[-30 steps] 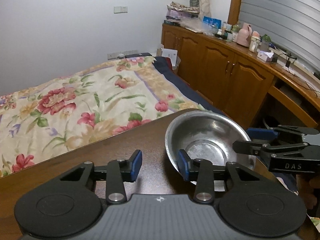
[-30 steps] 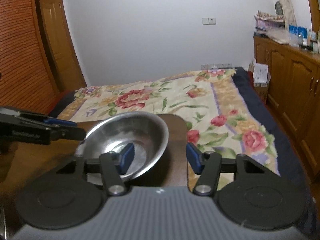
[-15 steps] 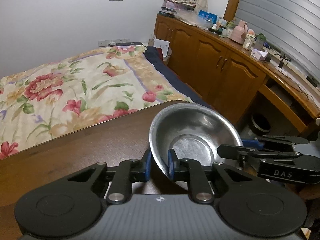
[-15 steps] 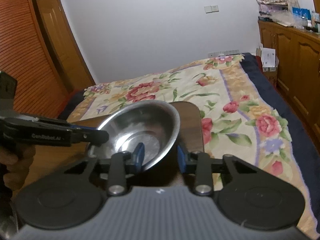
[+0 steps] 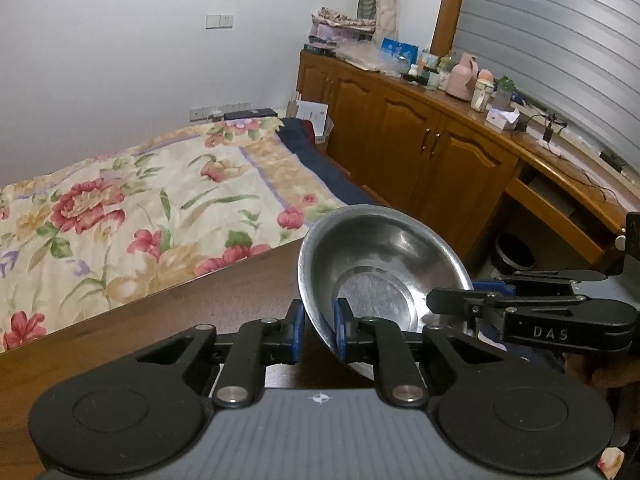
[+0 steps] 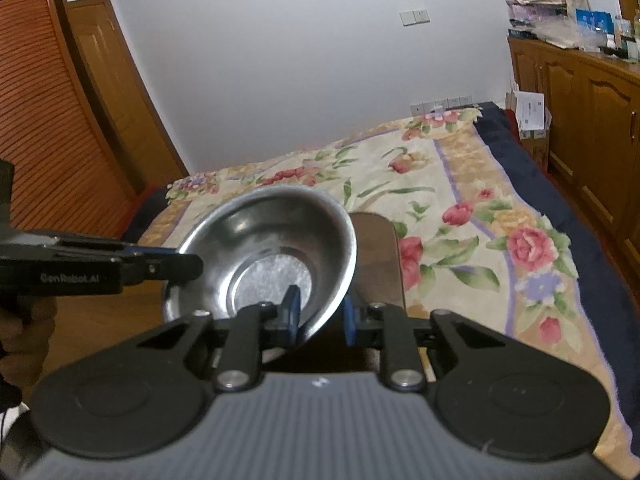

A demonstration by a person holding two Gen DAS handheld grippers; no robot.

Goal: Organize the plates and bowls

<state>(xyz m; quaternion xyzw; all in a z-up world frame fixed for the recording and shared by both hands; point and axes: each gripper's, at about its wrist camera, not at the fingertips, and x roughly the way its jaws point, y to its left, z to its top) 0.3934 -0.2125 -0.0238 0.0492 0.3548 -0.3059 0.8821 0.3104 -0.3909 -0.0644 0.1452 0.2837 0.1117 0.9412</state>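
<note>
While the left claw [image 5: 318, 328] and right claw [image 6: 320, 314], just closing, each pinch the round steel bowl's [image 5: 380, 268] rim between them, sorting has barely begun.

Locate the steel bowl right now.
The steel bowl sits low and centre in both wrist views, over the wooden table near the bed, its rim pinched on opposite sides by the left tool and right tool.

White wall [image 5: 120, 52] with a light switch [image 5: 219, 21], floral bedspread [image 5: 132, 200] ahead of the hand-held gripper, wooden cabinets [image 5: 420, 152] to its right, louvred wooden door [image 6: 48, 128] to its left.
</note>
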